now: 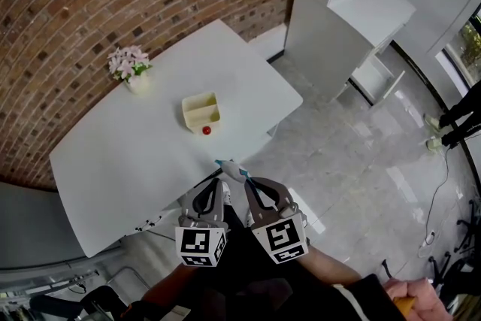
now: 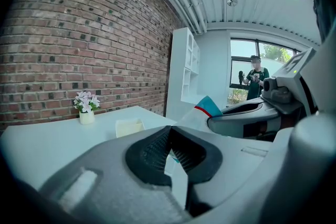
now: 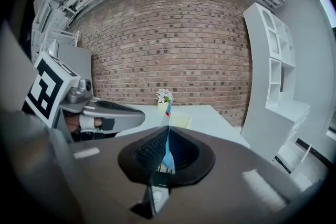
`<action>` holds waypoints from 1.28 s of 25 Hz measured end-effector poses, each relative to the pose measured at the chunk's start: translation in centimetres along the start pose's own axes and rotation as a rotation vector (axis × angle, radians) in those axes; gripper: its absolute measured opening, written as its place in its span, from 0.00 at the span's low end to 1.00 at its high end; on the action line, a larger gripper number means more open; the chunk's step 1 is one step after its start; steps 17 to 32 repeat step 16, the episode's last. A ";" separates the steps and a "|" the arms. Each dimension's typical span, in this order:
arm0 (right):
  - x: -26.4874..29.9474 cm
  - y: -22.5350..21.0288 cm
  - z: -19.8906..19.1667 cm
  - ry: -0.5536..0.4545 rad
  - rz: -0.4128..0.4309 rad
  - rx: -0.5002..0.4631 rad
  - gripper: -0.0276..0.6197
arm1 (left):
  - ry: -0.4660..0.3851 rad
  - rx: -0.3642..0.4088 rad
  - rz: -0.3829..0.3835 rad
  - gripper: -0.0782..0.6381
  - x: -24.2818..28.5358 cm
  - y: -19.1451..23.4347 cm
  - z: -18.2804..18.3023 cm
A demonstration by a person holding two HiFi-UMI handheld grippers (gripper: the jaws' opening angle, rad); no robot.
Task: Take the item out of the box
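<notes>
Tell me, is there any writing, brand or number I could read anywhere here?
No readable words, brands or numbers anywhere.
Marker cubes: black-and-white square patterns, not letters.
Packet: dark marks near its lower edge, too blurred to read.

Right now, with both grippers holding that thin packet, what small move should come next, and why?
Probably bring both forward toward the table: the left gripper and right gripper are each shut on the packet, held well short of the cream box.
</notes>
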State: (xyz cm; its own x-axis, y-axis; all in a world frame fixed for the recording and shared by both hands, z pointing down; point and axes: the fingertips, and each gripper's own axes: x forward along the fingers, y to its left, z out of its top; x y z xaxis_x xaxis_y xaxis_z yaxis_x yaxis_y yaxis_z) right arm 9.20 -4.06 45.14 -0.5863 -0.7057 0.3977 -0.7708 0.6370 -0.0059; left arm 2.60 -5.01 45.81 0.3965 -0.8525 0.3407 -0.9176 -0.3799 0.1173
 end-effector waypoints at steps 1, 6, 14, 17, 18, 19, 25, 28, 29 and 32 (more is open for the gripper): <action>0.0 -0.1 0.0 0.000 0.001 0.000 0.04 | 0.000 0.000 0.000 0.12 0.0 0.0 0.0; -0.1 -0.4 0.1 -0.002 0.007 -0.005 0.05 | -0.005 0.004 -0.002 0.12 0.3 -0.2 0.3; -0.4 -0.5 0.3 -0.005 0.010 -0.009 0.04 | -0.007 0.008 0.000 0.12 0.2 -0.5 0.6; -0.5 -0.5 0.4 -0.005 0.011 -0.010 0.05 | -0.007 0.008 0.000 0.12 0.2 -0.4 0.6; -0.5 -0.5 0.4 -0.005 0.011 -0.010 0.05 | -0.007 0.008 0.000 0.12 0.2 -0.4 0.6; -0.5 -0.5 0.4 -0.005 0.011 -0.010 0.05 | -0.007 0.008 0.000 0.12 0.2 -0.4 0.6; -0.5 -0.5 0.4 -0.005 0.011 -0.010 0.05 | -0.007 0.008 0.000 0.12 0.2 -0.4 0.6; -0.5 -0.5 0.4 -0.005 0.011 -0.010 0.05 | -0.007 0.008 0.000 0.12 0.2 -0.4 0.6; -0.5 -0.5 0.4 -0.005 0.011 -0.010 0.05 | -0.007 0.008 0.000 0.12 0.2 -0.4 0.6; -0.5 -0.5 0.4 -0.005 0.011 -0.010 0.05 | -0.007 0.008 0.000 0.12 0.2 -0.4 0.6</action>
